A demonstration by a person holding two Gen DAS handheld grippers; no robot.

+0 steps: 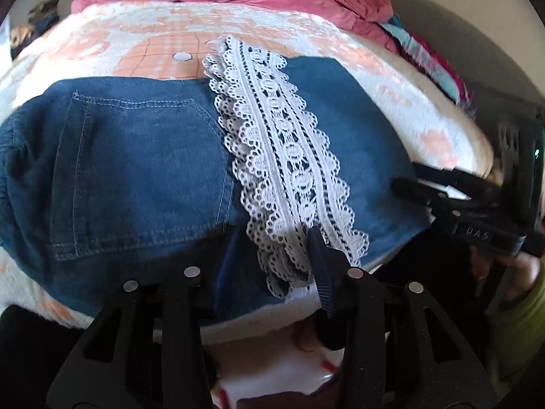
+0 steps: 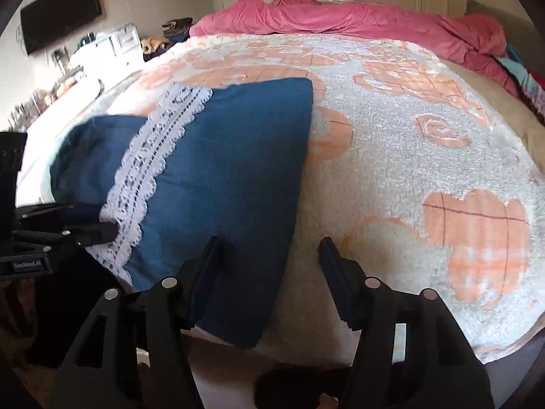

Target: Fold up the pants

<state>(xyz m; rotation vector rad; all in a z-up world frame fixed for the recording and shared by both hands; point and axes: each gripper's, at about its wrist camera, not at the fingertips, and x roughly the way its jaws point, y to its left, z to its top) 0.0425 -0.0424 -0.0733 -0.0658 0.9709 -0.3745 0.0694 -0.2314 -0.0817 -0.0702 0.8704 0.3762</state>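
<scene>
The blue denim pants (image 1: 143,156) lie folded on the bed, back pocket up, with a white lace strip (image 1: 282,156) running down them. My left gripper (image 1: 272,238) is open over the near edge of the pants, its right finger on the lace and its left finger over the denim. In the right wrist view the pants (image 2: 231,170) and lace (image 2: 150,163) lie left of centre. My right gripper (image 2: 269,248) is open, straddling the pants' right edge, touching nothing. The left gripper shows at the far left (image 2: 98,225), the right gripper at the right in the left wrist view (image 1: 408,184).
A white and peach fleece blanket (image 2: 408,156) covers the bed. A crumpled pink duvet (image 2: 340,17) lies at the far end, with coloured clothes (image 1: 425,51) at the right edge. A wall TV (image 2: 61,13) and a cluttered dresser (image 2: 112,41) stand to the left.
</scene>
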